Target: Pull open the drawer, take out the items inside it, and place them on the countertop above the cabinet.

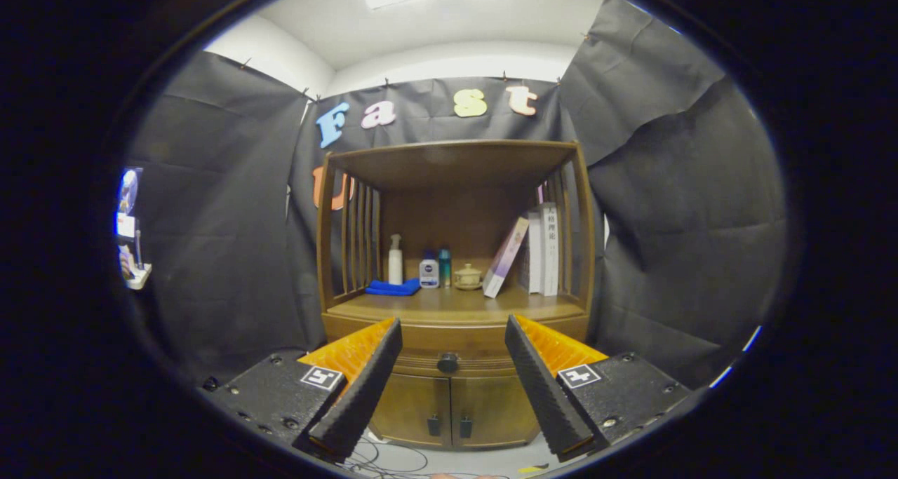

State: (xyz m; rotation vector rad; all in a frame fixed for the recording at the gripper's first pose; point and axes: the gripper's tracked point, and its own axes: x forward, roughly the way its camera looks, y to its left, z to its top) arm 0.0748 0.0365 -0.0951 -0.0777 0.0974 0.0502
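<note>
- Facing the cabinet (454, 304) head-on, the gripper (453, 325) sat with its fingers spread wide, holding nothing.
- Left finger pad (361, 388) and right finger pad (544, 384) were black and ribbed, with orange backing behind each.
- Drawer knob (447, 362) sat between the fingers, beyond the tips, not touched.
- Drawer (454, 353) was fully closed, front flush with the cabinet; contents hidden.
- Two lower doors (454, 409) sat below the drawer, both shut, small dark handles side by side at the centre seam.
- Countertop (456, 304) ran just above the drawer, beyond the fingertips, under an open shelf bay with slatted sides.
- On the countertop, left to right: blue cloth (393, 288), white pump bottle (396, 260) standing just behind it, small white-and-blue bottle (429, 271), teal bottle (445, 266), small lidded ceramic pot (468, 277).
- Books (540, 249) stood at the right end, one book (506, 256) leaning against them at a tilt.
- Cables (393, 458) lay on the floor in front of the cabinet, below the fingers.
- Black cloth wall (224, 254) closed in both sides and the back.
</note>
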